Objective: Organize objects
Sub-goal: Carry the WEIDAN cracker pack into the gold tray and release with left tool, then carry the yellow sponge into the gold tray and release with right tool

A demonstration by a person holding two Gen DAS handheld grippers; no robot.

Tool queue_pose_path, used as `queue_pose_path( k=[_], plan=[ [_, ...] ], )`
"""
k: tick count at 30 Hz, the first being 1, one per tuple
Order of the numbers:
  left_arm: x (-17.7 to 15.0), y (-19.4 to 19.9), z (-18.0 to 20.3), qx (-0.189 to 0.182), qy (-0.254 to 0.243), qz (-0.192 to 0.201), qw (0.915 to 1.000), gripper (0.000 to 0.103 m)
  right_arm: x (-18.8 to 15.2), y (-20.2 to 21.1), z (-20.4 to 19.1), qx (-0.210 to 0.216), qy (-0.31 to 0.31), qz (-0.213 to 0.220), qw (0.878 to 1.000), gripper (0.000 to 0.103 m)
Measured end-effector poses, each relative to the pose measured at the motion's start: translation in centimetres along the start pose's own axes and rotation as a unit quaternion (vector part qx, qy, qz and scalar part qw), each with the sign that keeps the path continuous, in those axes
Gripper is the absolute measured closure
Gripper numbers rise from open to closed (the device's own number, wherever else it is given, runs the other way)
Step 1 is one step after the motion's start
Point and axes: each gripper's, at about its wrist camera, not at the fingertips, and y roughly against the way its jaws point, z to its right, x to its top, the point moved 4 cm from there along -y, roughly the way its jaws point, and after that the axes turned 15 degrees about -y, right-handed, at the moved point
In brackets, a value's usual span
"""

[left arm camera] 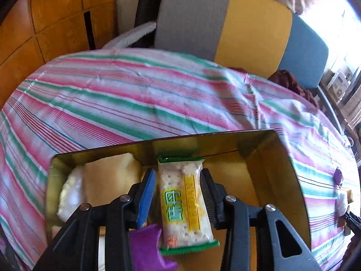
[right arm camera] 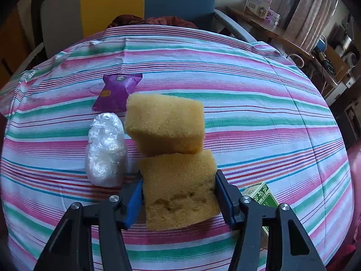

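Note:
In the left wrist view my left gripper [left arm camera: 178, 180] hangs over a gold tin box [left arm camera: 286, 158]. A green-edged cracker packet [left arm camera: 185, 201] lies between its fingers, which stand a little apart from it. The box also holds a yellow sponge [left arm camera: 108, 180], a white bundle [left arm camera: 70, 194] and a purple packet [left arm camera: 146, 246]. In the right wrist view my right gripper [right arm camera: 179, 180] is shut on a yellow sponge [right arm camera: 180, 187] on the striped cloth. A second sponge [right arm camera: 164, 122] lies just beyond it.
A white plastic-wrapped bundle [right arm camera: 106, 149] and a purple snack packet [right arm camera: 117, 90] lie left of the sponges. A green box [right arm camera: 261, 196] lies by the right finger. A striped cloth [right arm camera: 248, 113] covers the table. A grey, yellow and blue chair back [left arm camera: 225, 22] stands behind it.

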Motion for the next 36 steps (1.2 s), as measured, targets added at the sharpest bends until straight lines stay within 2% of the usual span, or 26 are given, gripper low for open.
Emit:
queue_pose_path(
  k=[5, 10, 17, 25, 32, 36],
  plan=[
    [-1.6, 4.7, 1.5, 0.023, -0.037, 0.045, 0.9980, 0.062, 0.0, 0.0, 0.0, -0.001, 0.001, 0.001, 1.000, 0.044],
    [-4.8, 8.8, 4.3, 0.013, -0.076, 0.071, 0.9945, 0.062, -0.1, 0.1, -0.1, -0.003, 0.005, 0.003, 1.000, 0.044],
    [-7.8, 12.1, 7.1, 0.007, -0.107, 0.090, 0.9901, 0.062, -0.6, 0.1, -0.3, -0.013, 0.017, 0.001, 1.000, 0.044],
    [-8.7, 13.9, 7.8, -0.002, -0.117, 0.112, 0.9867, 0.062, -1.5, 0.6, -0.4, -0.032, 0.029, -0.012, 0.999, 0.044],
    [-9.2, 13.9, 7.5, -0.017, -0.108, 0.110, 0.9879, 0.062, -2.4, 1.8, -0.6, -0.043, 0.042, -0.026, 0.998, 0.044],
    [-9.4, 13.8, 7.1, -0.020, -0.100, 0.110, 0.9887, 0.062, -0.8, 3.6, 0.5, -0.047, 0.014, 0.006, 0.999, 0.045]
  ],
)
